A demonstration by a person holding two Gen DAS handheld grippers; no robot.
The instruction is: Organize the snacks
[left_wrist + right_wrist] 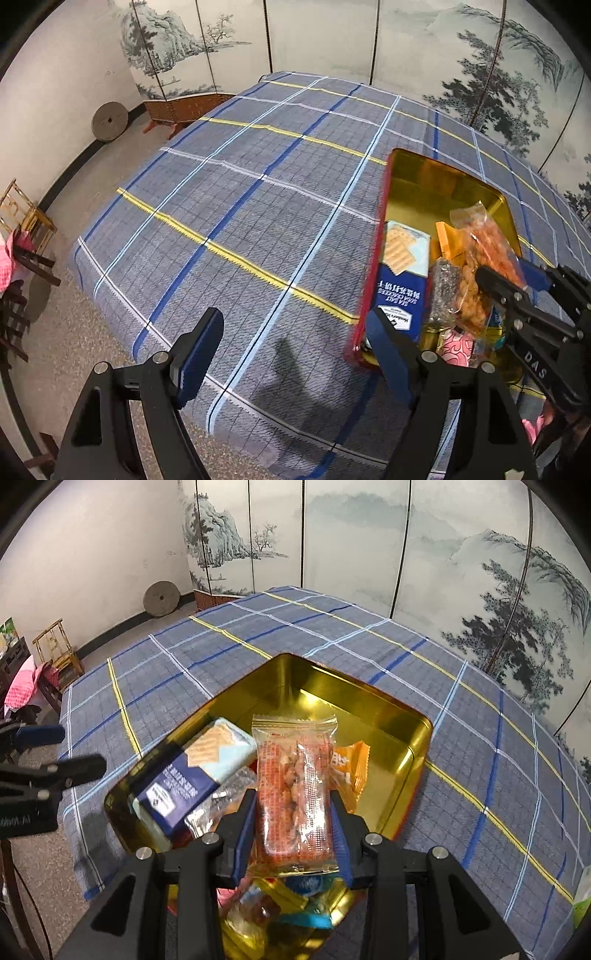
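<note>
Left wrist view: the left gripper (pixel 295 350) hangs with its fingers spread wide and nothing between them, above the plaid-covered counter (pixel 229 206) just beside the near long side of the gold tin (pixel 417 173). The tin sits toward the counter's right side. Inside it lie a blue cracker box (pixel 400 273), an orange packet (pixel 448 240) and some smaller wrapped pieces near the tin's near end. The right gripper (pixel 517 280) comes in from the right, holding a clear snack pack (pixel 487 254) of orange-red pieces over the tin.

Right wrist view: the right gripper (pixel 293 830) has its fingers closed on both long edges of the snack pack (pixel 295 786), which hangs over the middle of the tin (pixel 369 698). The cracker box (pixel 192 771) leans against the tin's left wall, and the orange packet (pixel 351 768) lies to the right of the held pack. More wrappers fill the near corner.

By my judgement the sorting is well along: several snacks are already in, this pack is about to join them, and no loose snacks show on the cloth. The tin's far half is bare, so there is room to set the pack down; the counter to the left and beyond is open for withdrawing.
</note>
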